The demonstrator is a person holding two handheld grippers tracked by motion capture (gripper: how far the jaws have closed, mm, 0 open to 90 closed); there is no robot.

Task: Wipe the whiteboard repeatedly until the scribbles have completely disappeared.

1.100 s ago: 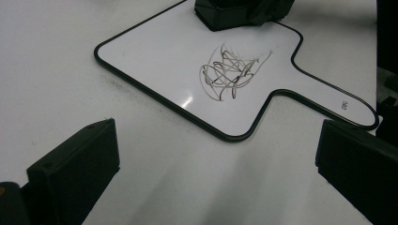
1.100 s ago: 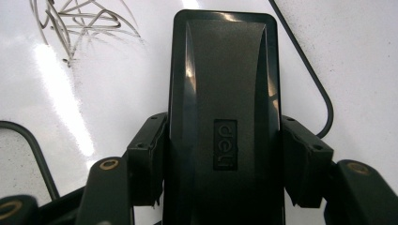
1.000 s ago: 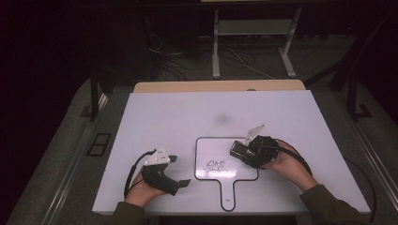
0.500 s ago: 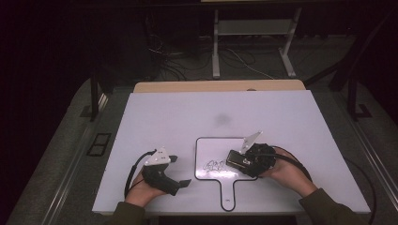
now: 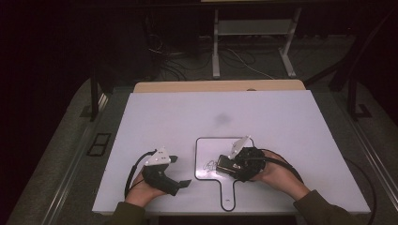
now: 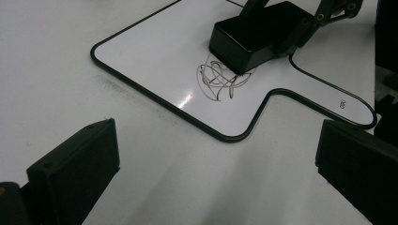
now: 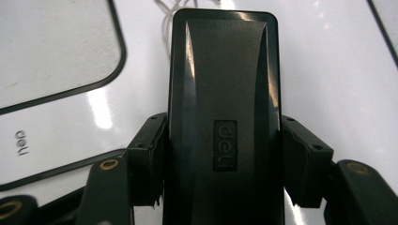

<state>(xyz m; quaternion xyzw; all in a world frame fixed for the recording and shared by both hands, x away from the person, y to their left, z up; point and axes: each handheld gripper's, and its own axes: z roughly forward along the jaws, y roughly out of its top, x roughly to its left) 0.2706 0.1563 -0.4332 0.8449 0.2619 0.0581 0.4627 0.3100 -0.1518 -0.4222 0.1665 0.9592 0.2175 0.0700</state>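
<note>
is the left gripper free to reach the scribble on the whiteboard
Probably yes: the left gripper is open, holding nothing, with bare table up to the scribble. The eraser in the right gripper sits at its far edge.

The desk point(image 5: 155, 122) is white, and the board point(image 6: 150, 51) on it is glossy white with a thin black rim and a tangle of grey scribble point(image 6: 219, 79). The eraser point(image 7: 223, 108) is shiny black, as is each tool.

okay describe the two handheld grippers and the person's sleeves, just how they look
Both the left gripper and right gripper are black, each with two blocky black jaws, a pale three-cornered plate on top and a black trailing cable. Brass-coloured screws show on the right one's linkage. The sleeves are dark olive.
</note>
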